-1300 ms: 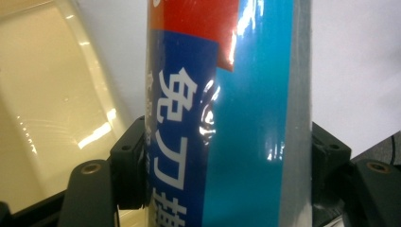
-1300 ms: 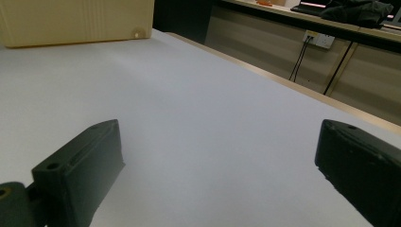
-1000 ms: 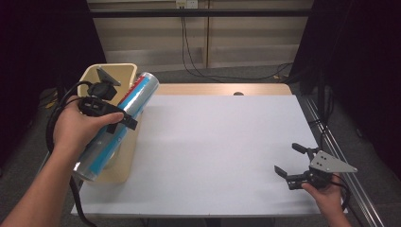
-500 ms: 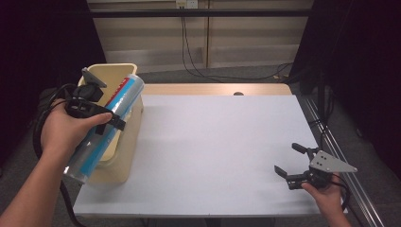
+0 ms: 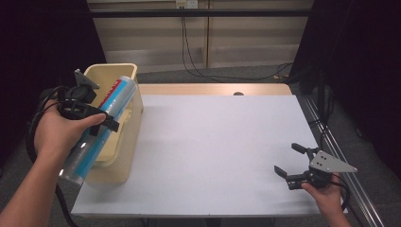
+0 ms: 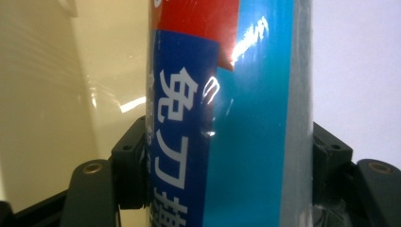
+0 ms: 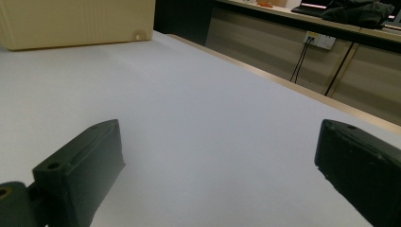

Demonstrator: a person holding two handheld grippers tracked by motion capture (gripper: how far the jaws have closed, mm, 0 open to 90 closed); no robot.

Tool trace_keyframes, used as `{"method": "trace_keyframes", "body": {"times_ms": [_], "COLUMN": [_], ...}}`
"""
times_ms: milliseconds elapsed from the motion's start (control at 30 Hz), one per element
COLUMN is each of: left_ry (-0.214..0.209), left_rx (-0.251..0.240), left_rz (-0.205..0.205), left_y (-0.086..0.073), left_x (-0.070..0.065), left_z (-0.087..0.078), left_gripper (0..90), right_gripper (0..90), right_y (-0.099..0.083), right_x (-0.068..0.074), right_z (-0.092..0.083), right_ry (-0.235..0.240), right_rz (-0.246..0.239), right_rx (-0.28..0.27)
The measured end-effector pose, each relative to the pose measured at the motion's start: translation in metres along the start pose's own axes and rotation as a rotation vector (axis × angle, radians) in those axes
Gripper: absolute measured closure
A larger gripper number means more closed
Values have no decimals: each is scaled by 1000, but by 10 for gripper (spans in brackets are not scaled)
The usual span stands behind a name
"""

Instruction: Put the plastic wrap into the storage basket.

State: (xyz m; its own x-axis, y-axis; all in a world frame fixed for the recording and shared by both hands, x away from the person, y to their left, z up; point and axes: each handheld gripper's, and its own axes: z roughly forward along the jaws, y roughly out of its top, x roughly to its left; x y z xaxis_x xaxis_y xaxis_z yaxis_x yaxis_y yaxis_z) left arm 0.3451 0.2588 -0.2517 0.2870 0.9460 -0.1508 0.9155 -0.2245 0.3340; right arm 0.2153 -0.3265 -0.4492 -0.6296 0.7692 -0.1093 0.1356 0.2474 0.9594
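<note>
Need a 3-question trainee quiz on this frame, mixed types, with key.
1. True or false: the left gripper is shut on the blue tube.
2. The right gripper is: A) shut on the tube B) open, holding nothing C) inside the bin.
3. Fill in: the tube lies tilted over the cream ____ at the table's left edge.

Key: 1 true; 2 B; 3 bin.

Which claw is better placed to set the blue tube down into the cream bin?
Left. The left claw already grips the blue tube over the cream bin. The right claw sits open, far across the table.
</note>
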Motion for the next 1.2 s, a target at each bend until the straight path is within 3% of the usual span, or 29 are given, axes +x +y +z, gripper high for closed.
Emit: {"method": "trace_keyframes", "body": {"times_ms": [500,767,867,1000,1033,1200], "left_ry": [22,20,22,17,1,-5], "left_rx": [5,13,14,38,43,69], "left_rz": [-103,-116,-138,-147,-168,-173], "left_y": [-7,-8,-8,-8,-8,-9], "left_x": [24,27,28,32,35,36], "left_z": [6,10,13,17,20,24], "left_gripper": [322,322,322,322,322,321], "right_gripper": [13,13,13,13,13,13], "right_y": [0,0,0,1,0,0], "right_x": [0,0,0,0,0,0], "right_z": [0,0,0,0,0,0], "right_ry": [-1,0,2,1,1,5], "right_rz": [-2,0,-2,-3,-3,-3], "right_rx": [-1,-3,-1,-3,-2,0]}}
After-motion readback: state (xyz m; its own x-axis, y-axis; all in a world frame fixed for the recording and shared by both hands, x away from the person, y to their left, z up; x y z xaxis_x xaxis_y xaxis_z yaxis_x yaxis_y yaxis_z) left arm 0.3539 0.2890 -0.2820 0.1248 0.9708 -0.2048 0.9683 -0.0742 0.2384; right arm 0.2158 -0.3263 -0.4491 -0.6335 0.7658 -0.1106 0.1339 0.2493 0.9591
